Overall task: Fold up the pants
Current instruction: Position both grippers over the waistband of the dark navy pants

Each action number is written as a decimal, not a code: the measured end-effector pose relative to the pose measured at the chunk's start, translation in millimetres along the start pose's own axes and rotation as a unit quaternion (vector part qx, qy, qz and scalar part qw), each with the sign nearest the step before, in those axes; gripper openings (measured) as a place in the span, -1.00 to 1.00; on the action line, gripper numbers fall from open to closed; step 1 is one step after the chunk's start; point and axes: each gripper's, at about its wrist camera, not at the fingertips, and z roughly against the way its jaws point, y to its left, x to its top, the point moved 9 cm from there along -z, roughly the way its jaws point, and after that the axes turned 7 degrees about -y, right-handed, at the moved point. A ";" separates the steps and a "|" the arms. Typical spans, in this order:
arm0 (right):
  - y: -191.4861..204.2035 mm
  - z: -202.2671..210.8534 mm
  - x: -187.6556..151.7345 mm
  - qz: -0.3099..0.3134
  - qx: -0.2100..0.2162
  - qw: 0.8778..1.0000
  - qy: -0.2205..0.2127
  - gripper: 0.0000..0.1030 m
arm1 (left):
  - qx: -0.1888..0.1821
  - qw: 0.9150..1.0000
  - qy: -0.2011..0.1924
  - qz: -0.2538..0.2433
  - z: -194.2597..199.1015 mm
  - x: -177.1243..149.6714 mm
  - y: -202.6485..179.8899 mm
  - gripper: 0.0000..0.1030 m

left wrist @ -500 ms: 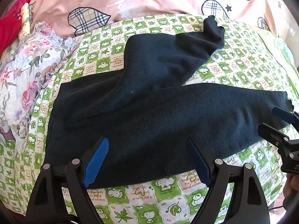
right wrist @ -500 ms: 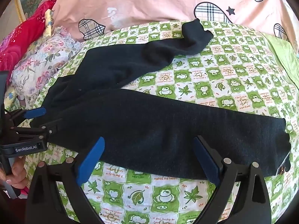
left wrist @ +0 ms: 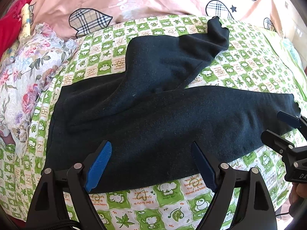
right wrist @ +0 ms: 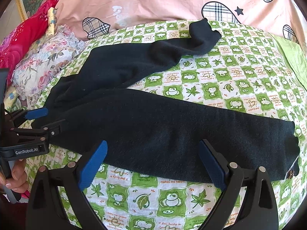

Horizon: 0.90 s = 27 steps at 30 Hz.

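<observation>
So the dark pants (left wrist: 163,118) are laid out flat on the bed, on top of a green and white checkered sheet (left wrist: 145,197) with little cartoon animals and leaves printed on it. The waist end sits on the left and the two legs run off to the right: the near leg goes pretty much straight across, the far leg angles away toward the pink duvet (left wrist: 153,0) at the back. There's a floral cloth (left wrist: 25,76) bunched up on the left and something red (left wrist: 9,30) in the far left corner.

Left tongs (left wrist: 151,164) are spread wide, hovering over the near edge of the pants around the waist and upper leg, nothing pinched between them. Right tongs (right wrist: 153,163) are spread wide too, sitting over the near leg's edge further to the right, also pinching nothing. Each tool shows up at the side of the other one's camera view.
</observation>
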 end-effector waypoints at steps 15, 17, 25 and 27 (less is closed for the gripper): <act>2.6 3.2 -2.6 -0.011 0.004 1.000 0.012 0.85 | -0.006 1.000 0.001 -0.008 0.2 -0.5 -4.8 0.66; 0.7 3.5 -3.3 -0.011 0.001 1.000 0.016 0.85 | -0.006 1.000 0.001 -0.008 0.3 -0.8 -5.0 0.66; -4.9 5.5 -1.3 -0.006 -0.004 1.000 -0.005 0.85 | -0.014 1.000 0.002 -0.012 0.3 -0.1 -10.0 0.66; -8.0 7.7 -1.9 -0.009 -0.007 1.000 -0.005 0.85 | -0.022 1.000 0.001 -0.016 0.7 3.1 -13.8 0.66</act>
